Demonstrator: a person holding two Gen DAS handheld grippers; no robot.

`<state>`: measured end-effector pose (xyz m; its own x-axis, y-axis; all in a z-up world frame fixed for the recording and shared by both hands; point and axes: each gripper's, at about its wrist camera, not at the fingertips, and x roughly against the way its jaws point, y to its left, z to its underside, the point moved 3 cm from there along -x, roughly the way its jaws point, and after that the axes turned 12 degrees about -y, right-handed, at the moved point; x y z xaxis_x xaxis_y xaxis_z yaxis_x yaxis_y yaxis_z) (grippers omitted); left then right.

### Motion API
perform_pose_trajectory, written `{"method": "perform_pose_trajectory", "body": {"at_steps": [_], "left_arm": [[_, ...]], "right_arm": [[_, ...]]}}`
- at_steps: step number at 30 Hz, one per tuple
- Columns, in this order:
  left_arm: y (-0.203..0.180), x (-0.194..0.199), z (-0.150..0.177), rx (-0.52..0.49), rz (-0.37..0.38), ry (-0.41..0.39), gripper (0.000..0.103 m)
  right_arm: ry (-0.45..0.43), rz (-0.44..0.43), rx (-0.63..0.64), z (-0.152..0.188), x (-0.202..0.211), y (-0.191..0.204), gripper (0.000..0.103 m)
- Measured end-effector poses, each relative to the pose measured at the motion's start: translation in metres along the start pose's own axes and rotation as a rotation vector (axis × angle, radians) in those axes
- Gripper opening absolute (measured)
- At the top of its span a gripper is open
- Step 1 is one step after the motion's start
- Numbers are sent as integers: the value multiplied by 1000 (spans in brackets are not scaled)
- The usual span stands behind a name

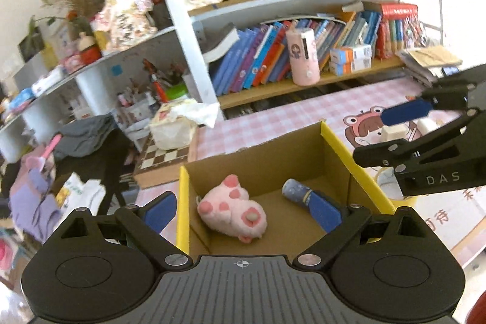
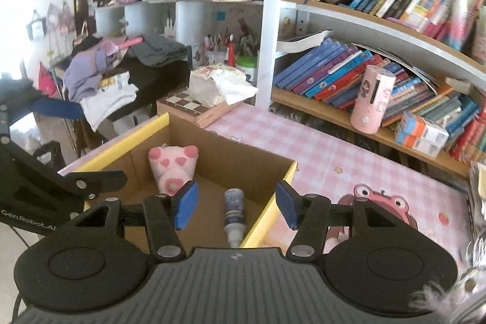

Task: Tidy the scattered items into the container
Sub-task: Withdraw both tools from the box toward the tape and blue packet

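A cardboard box (image 1: 182, 202) with a yellow rim stands on the pink checked table. Inside it lie a pink plush pig (image 1: 234, 211) and a dark blue bottle (image 1: 296, 192). My left gripper (image 1: 243, 211) hovers over the box, open wide, its blue pads empty. My right gripper (image 2: 237, 208) is open above the box's (image 2: 133, 135) right side. The bottle (image 2: 234, 202) lies on the box floor below it and the plush pig (image 2: 173, 166) is further back. Each gripper shows in the other's view: the right gripper (image 1: 391, 131) at right, the left gripper (image 2: 76, 141) at left.
Bookshelves (image 2: 349, 117) packed with books run along the table's far edge, with a pink cylinder (image 2: 372, 99) on the lower shelf. A chessboard (image 1: 164, 157) with a tissue box (image 1: 173, 129) on it sits behind the box. A cartoon mat (image 2: 379, 202) lies to the right.
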<state>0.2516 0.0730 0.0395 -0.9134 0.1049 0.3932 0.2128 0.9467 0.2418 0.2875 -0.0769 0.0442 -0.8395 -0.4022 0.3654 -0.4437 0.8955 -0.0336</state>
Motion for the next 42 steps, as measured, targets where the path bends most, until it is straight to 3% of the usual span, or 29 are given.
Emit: {"method": "perform_pose_trajectory", "body": {"at_steps": [9,22,34,42], "left_arm": [[-9,62,26,88,-70,-23,96],[-61,114,81,175,-21,30,96],[-86,119,101,206,0,77,96],[-111,112,101,166,50,78,96]], "right_arm": [[-43,86,-35,30,67,21,58],[64,231,-75,110,141,44,62],[134,342,-116,139,162,33,69],[147,400,-165,150,175,12,70]]}}
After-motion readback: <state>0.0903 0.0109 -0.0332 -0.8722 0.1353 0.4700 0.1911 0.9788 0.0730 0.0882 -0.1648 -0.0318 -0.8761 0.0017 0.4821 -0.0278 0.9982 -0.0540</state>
